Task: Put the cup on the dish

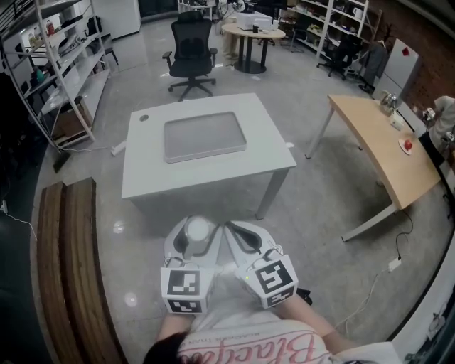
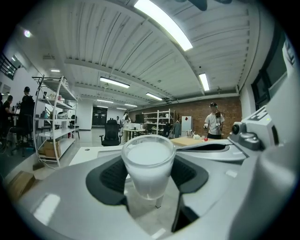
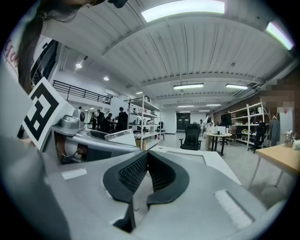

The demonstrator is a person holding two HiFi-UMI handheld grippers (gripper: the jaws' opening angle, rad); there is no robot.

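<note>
The floor [image 1: 320, 192] is grey polished concrete. A white table [image 1: 142, 174] stands at centre, with a black office chair [image 1: 191, 53] behind it and a round table [image 1: 252, 32] farther back. A wooden table [image 1: 384, 149] stands at the right. Metal shelving [image 1: 60, 67] lines the left side, and further shelves [image 1: 334, 18] stand at the far end. A slatted wooden bench [image 1: 67, 270] lies at lower left. One wall [image 2: 194, 115] is brick. The white ribbed ceiling [image 2: 93, 47] carries strip lights [image 2: 163, 24].

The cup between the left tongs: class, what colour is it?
Milky white and translucent; the cup shows best in the left gripper view.
</note>
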